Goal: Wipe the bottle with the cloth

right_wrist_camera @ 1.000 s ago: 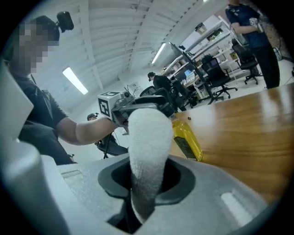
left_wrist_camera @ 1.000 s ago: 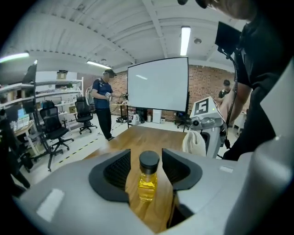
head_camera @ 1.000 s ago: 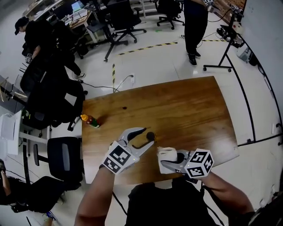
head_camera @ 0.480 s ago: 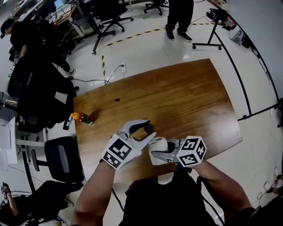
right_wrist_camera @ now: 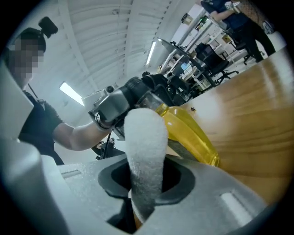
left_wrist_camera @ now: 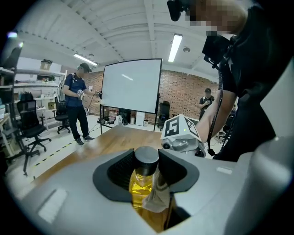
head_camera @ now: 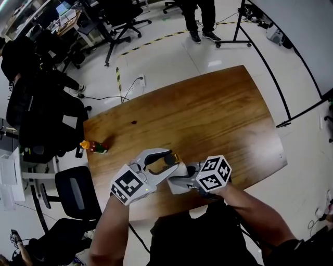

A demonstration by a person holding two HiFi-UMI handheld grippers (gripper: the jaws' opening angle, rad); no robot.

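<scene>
Holding the bottle (left_wrist_camera: 140,186) off the surface (head_camera: 218,114): left tongs (left_wrist_camera: 147,170) are clamped on its neck just under the black cap (left_wrist_camera: 146,156), and their jaws have just been closing w/ the bottle between them. Bottle is clear w/ yellow liquid. In the right gripper view it lies tilted, cap end up-left in the left tongs, body slanting down-right over the wood. A pale scrap sits between the bottle and one pad in the left gripper view; label or fabric, can't tell. Right tongs (right_wrist_camera: 146,179) are pinched on the white cloth (right_wrist_camera: 147,137), which sticks up out of the jaws as a thick folded wad. The wad's top overlaps the bottle's shoulder in that view, so it's right at the bottle, but actual contact is not confirmable. In the head view both tongs meet tip to tip near the front edge of the surface, left-centre, w/ marker cubes (head_camera: 213,174) facing the cam. The surface is brown wood w/ rounded corners. A 2nd small bottle (head_camera: 93,147), orange cap, lies on its side at the far left edge, well apart from the tongs. An office chair (head_camera: 78,189) stands off the left side. Someone stands on the floor beyond the far edge (head_camera: 200,15). A whiteboard (left_wrist_camera: 131,87) is in the bkgd of the left gripper view.
</scene>
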